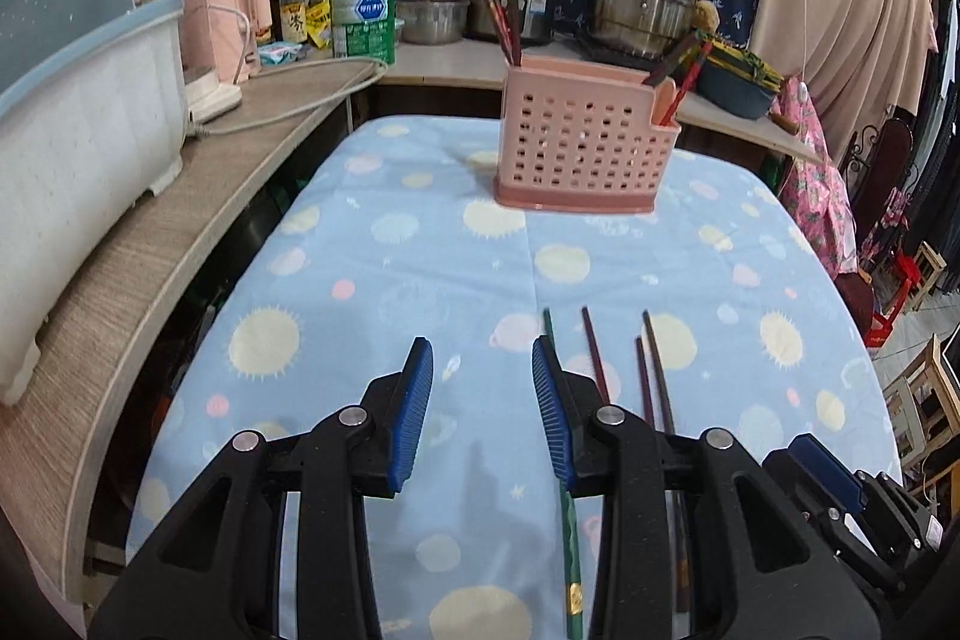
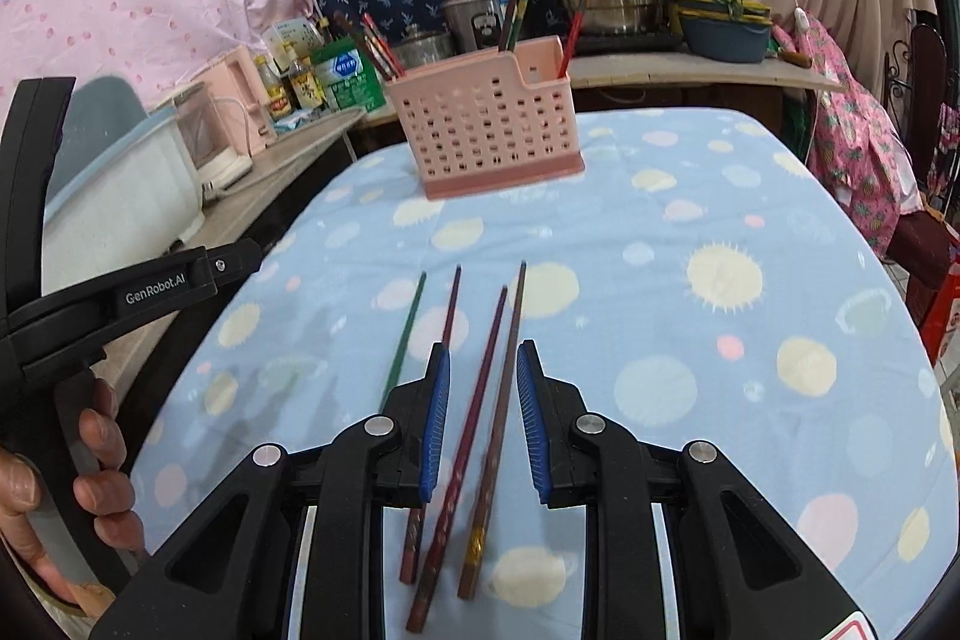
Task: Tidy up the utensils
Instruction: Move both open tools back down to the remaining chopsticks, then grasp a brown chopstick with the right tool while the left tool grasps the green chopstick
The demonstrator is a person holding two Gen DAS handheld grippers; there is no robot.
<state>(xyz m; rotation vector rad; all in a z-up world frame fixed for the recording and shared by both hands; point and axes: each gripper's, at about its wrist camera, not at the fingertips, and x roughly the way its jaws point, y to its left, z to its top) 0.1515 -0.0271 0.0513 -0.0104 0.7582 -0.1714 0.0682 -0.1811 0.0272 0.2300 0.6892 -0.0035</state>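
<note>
- Blue fleece cloth [image 2: 690,232], printed with pale suns and dots, covers the table where I work.
- Pink perforated caddy [image 1: 579,148] stands upright at the far middle of the cloth, chopsticks already standing in its compartments.
- My left gripper [image 1: 482,412] hangs above the cloth, jaws spread, nothing between the pads. Its right pad sits over the green chopstick [image 1: 569,538].
- My right gripper [image 2: 483,415] hangs just beside it, jaws spread. Two dark red chopsticks [image 2: 474,424] lie in the gap, not pinched.
- Four loose chopsticks lie side by side on the near cloth, well apart from the caddy.
</note>
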